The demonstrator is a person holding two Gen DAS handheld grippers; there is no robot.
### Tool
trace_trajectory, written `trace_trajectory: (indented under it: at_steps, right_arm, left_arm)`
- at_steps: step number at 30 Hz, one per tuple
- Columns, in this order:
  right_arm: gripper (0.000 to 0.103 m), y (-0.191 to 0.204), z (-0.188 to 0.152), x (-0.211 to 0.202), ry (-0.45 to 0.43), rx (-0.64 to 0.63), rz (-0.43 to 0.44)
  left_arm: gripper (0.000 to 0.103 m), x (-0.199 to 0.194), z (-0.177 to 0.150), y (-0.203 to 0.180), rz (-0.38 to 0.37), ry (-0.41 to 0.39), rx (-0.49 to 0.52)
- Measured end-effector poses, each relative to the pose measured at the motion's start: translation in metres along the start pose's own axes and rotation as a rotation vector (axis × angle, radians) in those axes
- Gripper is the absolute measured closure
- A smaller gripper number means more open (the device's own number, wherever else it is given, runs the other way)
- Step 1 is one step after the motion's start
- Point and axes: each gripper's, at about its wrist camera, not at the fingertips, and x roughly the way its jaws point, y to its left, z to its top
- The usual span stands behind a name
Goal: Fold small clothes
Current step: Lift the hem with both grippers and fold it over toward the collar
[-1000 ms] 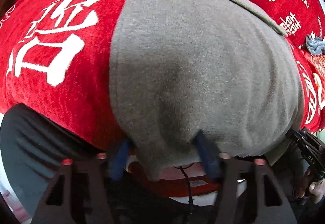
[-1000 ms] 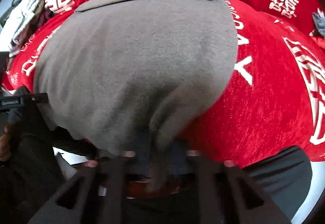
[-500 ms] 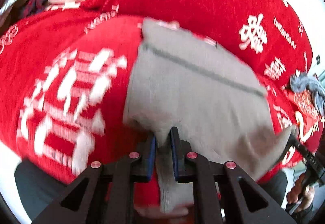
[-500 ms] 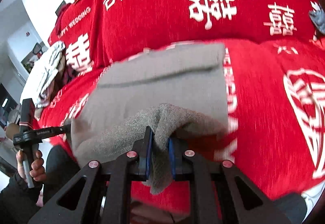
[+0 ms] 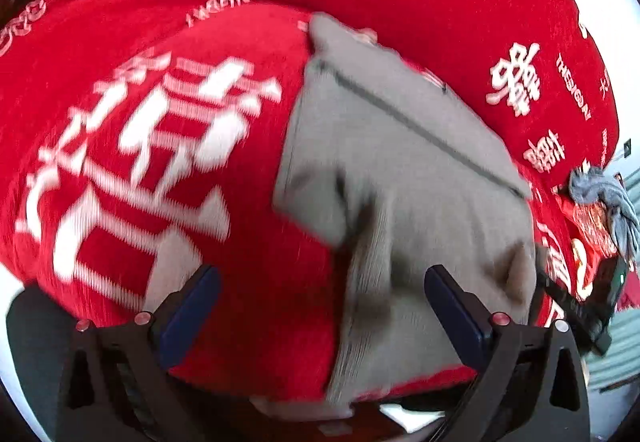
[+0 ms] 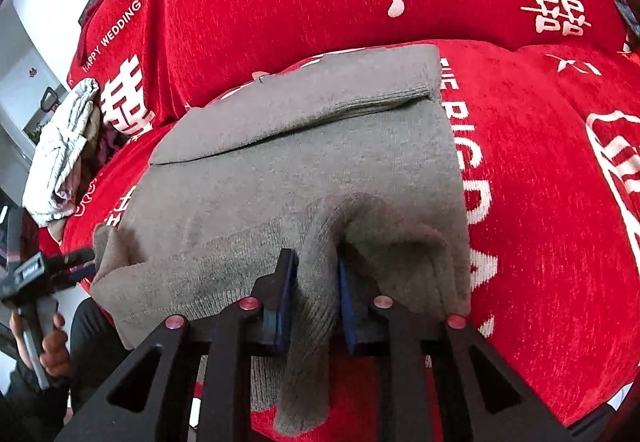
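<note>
Garment (image 6: 304,177) fold pinched in right claw (image 6: 316,282) | left claw (image 5: 320,302) just spread, seemingly above cloth

Bright daylight, motion-blurred left view, sharper right view, fisheye-warped edges

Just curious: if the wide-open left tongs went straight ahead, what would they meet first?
Probably the grey garment lying on the red cover; depth is hard to judge.

Grey knit garment (image 6: 320,161), folded over
</note>
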Motion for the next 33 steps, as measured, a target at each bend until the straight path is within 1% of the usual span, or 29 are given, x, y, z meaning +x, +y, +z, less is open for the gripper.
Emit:
trace_trajectory:
  at_steps: [2, 3, 5, 6, 9, 11, 12, 14, 15, 16, 18, 19, 20, 22, 23, 25, 27, 29, 30, 31, 32, 33]
  right_arm:
    - [0.075, 0.002, -0.004, -0.002, -0.002, -0.010, -0.006]
    - [0.074, 0.003, -0.005, -0.003, -0.003, -0.014, -0.010]
    - [0.069, 0.006, -0.010, -0.007, -0.006, -0.018, -0.015]
    - [0.067, 0.007, -0.010, -0.008, -0.007, -0.017, -0.019]
    - [0.059, 0.009, -0.015, -0.015, -0.007, -0.024, -0.022]
    - [0.048, 0.008, -0.017, -0.017, 0.003, -0.021, -0.016]
    - [0.046, 0.007, -0.018, -0.017, 0.010, -0.017, -0.009]
    - [0.041, 0.007, -0.020, -0.017, 0.023, -0.016, 0.005]
    - [0.040, 0.008, -0.021, -0.015, 0.035, -0.020, 0.015]
    - [0.040, 0.008, -0.021, -0.013, 0.043, -0.025, 0.021]
    - [0.041, 0.011, -0.022, -0.009, 0.049, -0.056, 0.018]
    - [0.045, 0.013, -0.022, -0.008, 0.047, -0.068, 0.007]
    - [0.055, 0.015, -0.022, -0.008, 0.047, -0.076, -0.005]
    - [0.065, 0.012, -0.022, -0.009, 0.052, -0.075, -0.009]
    - [0.070, 0.010, -0.022, -0.011, 0.052, -0.064, -0.001]
    - [0.072, 0.002, -0.023, -0.013, 0.060, -0.034, 0.024]
    - [0.072, -0.006, -0.023, -0.013, 0.074, 0.016, 0.062]
    - [0.071, -0.011, -0.021, -0.013, 0.079, 0.054, 0.094]
    - [0.070, -0.013, -0.021, -0.013, 0.076, 0.068, 0.103]
    - [0.067, -0.015, -0.019, -0.013, 0.074, 0.083, 0.120]
    - [0.061, -0.018, -0.015, -0.012, 0.074, 0.100, 0.148]
    - [0.057, -0.019, -0.013, -0.010, 0.076, 0.105, 0.167]
  left_arm:
    - [0.001, 0.003, -0.014, -0.001, -0.003, 0.023, 0.001]
    - [0.001, 0.005, -0.020, -0.007, -0.003, 0.032, 0.023]
    - [0.001, 0.010, -0.025, -0.024, 0.016, 0.029, 0.094]
    - [0.001, 0.012, -0.024, -0.031, 0.021, 0.026, 0.119]
    - [0.001, 0.025, -0.015, -0.055, 0.008, 0.019, 0.177]
    - [0.001, 0.035, -0.009, -0.064, 0.028, 0.023, 0.194]
    - [0.001, 0.034, -0.008, -0.067, 0.037, 0.009, 0.209]
    - [0.004, 0.034, -0.010, -0.074, 0.037, 0.000, 0.239]
    - [0.011, 0.032, -0.011, -0.074, 0.036, -0.006, 0.242]
    - [0.016, 0.031, -0.014, -0.075, 0.042, -0.015, 0.248]
    - [0.017, 0.030, -0.017, -0.076, 0.055, -0.028, 0.252]
    - [0.017, 0.028, -0.018, -0.074, 0.057, -0.035, 0.249]
    - [0.018, 0.027, -0.020, -0.073, 0.053, -0.037, 0.244]
    - [0.047, 0.025, -0.022, -0.071, 0.051, -0.043, 0.242]
    - [0.049, 0.023, -0.023, -0.069, 0.042, -0.045, 0.242]
    - [0.049, 0.022, -0.023, -0.065, 0.009, -0.039, 0.227]
    - [0.049, 0.021, -0.024, -0.063, -0.001, -0.040, 0.218]
    - [0.048, 0.020, -0.026, -0.060, -0.030, -0.027, 0.207]
    - [0.040, 0.020, -0.026, -0.057, -0.045, -0.020, 0.197]
    - [0.030, 0.019, -0.026, -0.054, -0.064, -0.018, 0.183]
    - [0.028, 0.019, -0.026, -0.051, -0.074, -0.021, 0.167]
    - [0.028, 0.019, -0.026, -0.050, -0.079, -0.021, 0.164]
